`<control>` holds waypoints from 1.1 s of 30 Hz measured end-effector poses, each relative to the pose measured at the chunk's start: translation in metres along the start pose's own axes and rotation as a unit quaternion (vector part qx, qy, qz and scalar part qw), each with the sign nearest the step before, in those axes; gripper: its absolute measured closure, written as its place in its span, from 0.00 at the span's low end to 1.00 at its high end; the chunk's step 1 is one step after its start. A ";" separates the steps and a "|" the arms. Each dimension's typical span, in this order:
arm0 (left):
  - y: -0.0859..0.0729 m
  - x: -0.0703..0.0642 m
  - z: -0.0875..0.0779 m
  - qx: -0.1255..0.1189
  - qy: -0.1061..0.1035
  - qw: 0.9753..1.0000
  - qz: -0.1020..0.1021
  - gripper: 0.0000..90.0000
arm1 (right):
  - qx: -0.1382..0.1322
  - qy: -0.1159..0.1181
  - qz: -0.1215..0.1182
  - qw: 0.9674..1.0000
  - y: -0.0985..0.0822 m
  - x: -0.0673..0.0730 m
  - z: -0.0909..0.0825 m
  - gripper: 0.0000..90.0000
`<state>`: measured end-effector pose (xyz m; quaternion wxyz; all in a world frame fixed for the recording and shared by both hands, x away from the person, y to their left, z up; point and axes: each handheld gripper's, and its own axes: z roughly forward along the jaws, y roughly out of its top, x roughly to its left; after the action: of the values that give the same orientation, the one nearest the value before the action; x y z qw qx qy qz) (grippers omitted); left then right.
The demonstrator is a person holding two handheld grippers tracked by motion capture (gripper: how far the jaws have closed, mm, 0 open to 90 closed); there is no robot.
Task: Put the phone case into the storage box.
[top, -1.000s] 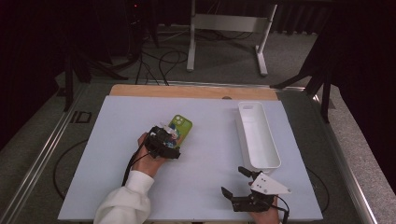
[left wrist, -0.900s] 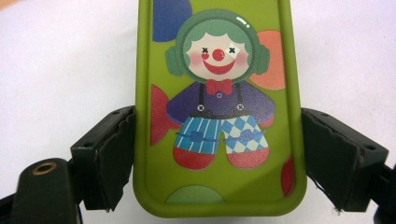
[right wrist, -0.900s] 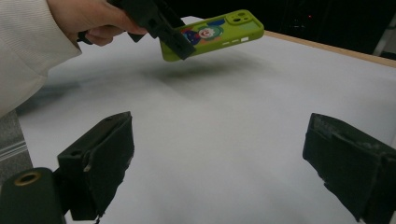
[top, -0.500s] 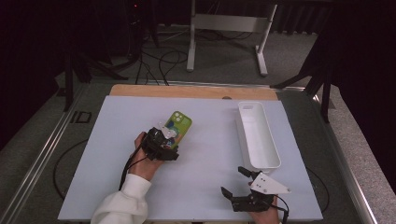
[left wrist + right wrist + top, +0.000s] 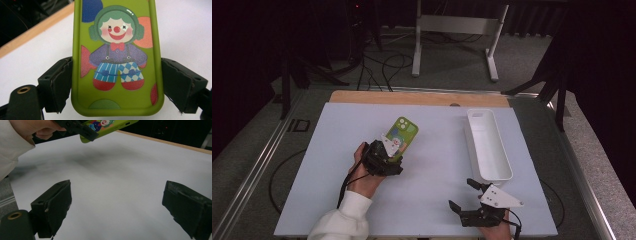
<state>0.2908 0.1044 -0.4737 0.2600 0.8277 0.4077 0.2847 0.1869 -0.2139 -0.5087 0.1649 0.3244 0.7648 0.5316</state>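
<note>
Left gripper view has the green phone case [image 5: 117, 60] clamped by its long edges between the left gripper [image 5: 116, 87] pads, lifted above the white mat [image 5: 432, 150]. Right gripper [image 5: 479, 205] rests wide, empty, well apart.

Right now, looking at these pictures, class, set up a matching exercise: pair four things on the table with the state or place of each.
Things:
1. phone case
2. white tray
3. left gripper
4. right gripper

States:
A. open, nothing between its jaws
B. empty, on the mat's right side
C. green, with a clown picture, lifted off the mat
D. closed on the case's two long edges

Pairs: 1-C, 2-B, 3-D, 4-A
</note>
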 end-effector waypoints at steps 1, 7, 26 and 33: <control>-0.001 0.000 -0.002 -0.005 0.000 1.000 0.000 0.18 | 0.000 0.000 0.000 1.000 0.000 0.000 0.000 0.10; -0.006 -0.002 -0.009 -0.022 0.001 1.000 0.007 0.18 | -0.006 -0.002 0.015 1.000 0.003 -0.004 -0.002 0.10; -0.019 -0.003 -0.019 -0.058 -0.007 0.998 0.005 0.18 | 0.018 -0.008 0.038 0.999 0.030 -0.016 0.003 0.10; -0.021 -0.005 -0.025 -0.074 -0.007 0.997 0.004 0.18 | 0.021 -0.003 0.041 0.999 0.047 -0.018 0.010 0.10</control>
<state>0.2600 0.1168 -0.4712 0.3224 0.8095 0.3808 0.3095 0.2217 -0.2082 -0.4708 0.1381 0.3603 0.7614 0.5210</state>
